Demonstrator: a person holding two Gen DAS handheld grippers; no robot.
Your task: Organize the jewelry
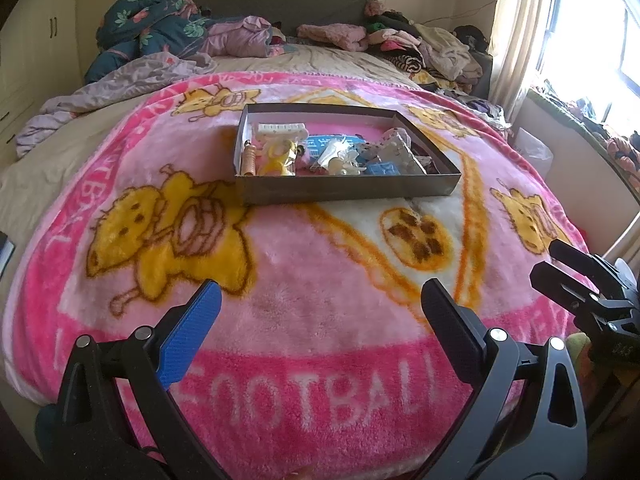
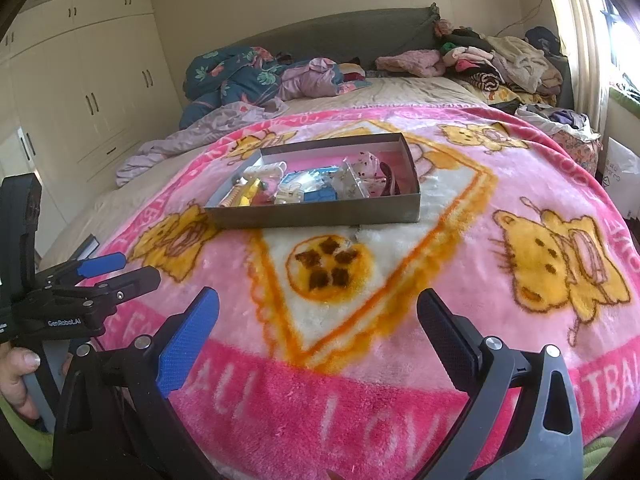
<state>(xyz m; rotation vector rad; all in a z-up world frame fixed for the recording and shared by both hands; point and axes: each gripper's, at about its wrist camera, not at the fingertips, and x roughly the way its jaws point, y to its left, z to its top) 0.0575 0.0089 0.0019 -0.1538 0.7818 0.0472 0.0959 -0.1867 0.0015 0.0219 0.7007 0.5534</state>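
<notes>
Well apart from both wide-open hand-held grippers (image 1: 320, 332) (image 2: 318, 336), the shallow box (image 1: 344, 190) holds jumbled jewelry packets (image 1: 340, 154).

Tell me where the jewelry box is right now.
The jewelry box sits mid-bed on the pink blanket, ahead of both open grippers, just beyond the printed football.

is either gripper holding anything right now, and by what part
Nothing is held. The left gripper and right gripper are both open and empty above the pink blanket, short of the jewelry box.
</notes>
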